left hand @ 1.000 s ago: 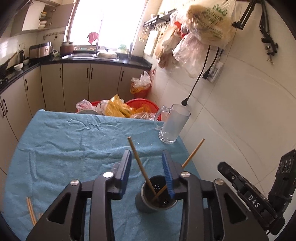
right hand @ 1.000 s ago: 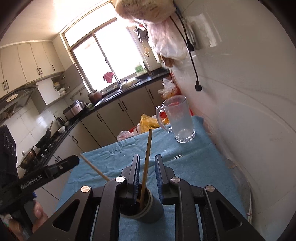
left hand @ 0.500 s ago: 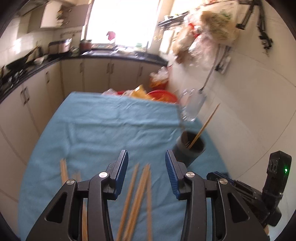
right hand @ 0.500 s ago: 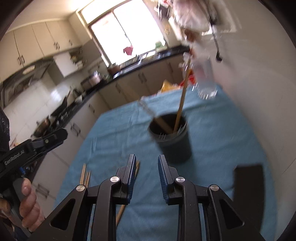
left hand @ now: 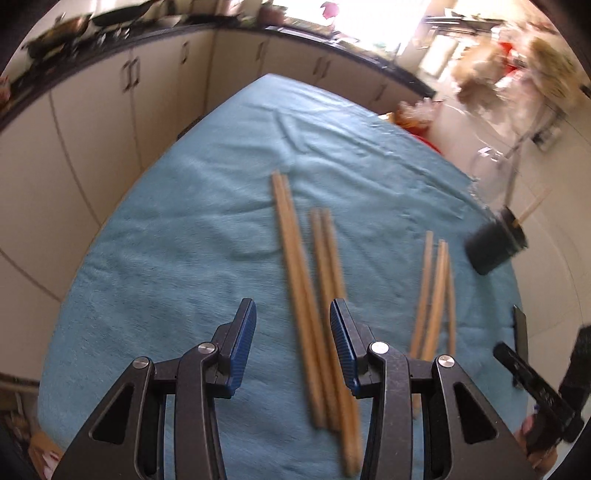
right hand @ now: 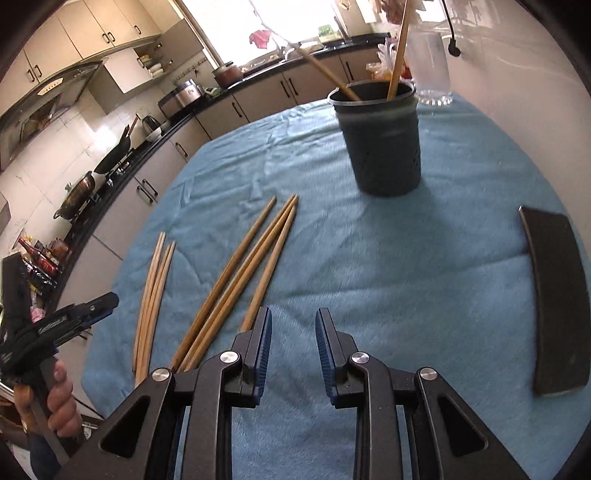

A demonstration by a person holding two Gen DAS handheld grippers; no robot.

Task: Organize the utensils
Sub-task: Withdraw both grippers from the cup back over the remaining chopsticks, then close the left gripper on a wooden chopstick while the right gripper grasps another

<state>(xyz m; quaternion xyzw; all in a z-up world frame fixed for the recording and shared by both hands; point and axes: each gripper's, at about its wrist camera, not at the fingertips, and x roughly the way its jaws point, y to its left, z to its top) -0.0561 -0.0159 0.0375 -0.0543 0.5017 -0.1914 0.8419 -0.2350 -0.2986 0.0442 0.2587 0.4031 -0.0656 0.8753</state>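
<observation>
Left tool (left hand: 292,343) along chopsticks' (left hand: 306,306) length

Bright window (right hand: 236,26) blazing over dark countertop (right hand: 258,74), beige cabinets (left hand: 92,110) – white tiled wall (right hand: 517,74), blue-clothed desk (right hand: 406,258)

Both wrist views angled down, close — share chopsticks (left hand: 314,295), cloth (right hand: 406,258).

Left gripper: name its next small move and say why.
Probably lower the left gripper onto the darker chopsticks and close. Its jaws stand open and empty, those sticks already run between them on the blue cloth, and the dark holder has only two chopsticks in it.
</observation>
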